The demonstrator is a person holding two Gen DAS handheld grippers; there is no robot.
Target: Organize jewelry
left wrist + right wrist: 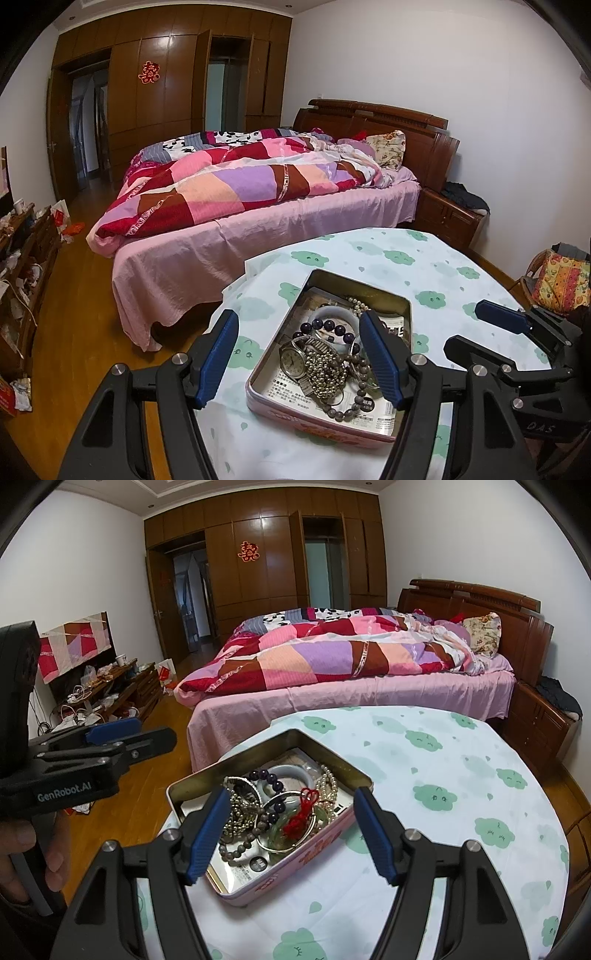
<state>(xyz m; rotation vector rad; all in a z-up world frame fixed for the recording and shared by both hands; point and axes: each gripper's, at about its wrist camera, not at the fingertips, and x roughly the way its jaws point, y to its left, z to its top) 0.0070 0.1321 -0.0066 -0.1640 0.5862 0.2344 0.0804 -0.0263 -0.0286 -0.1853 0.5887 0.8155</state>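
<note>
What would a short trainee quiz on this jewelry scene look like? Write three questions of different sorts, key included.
1. True or false: the wristwatch lies inside the tin.
2. Multiple choice: the red knotted cord lies on A) the bed, B) the jewelry pile in the tin, C) the floor.
3. Fill in: both the left tongs and the right tongs are ____, holding nothing.

Key: 1 true; 2 B; 3 open.
</note>
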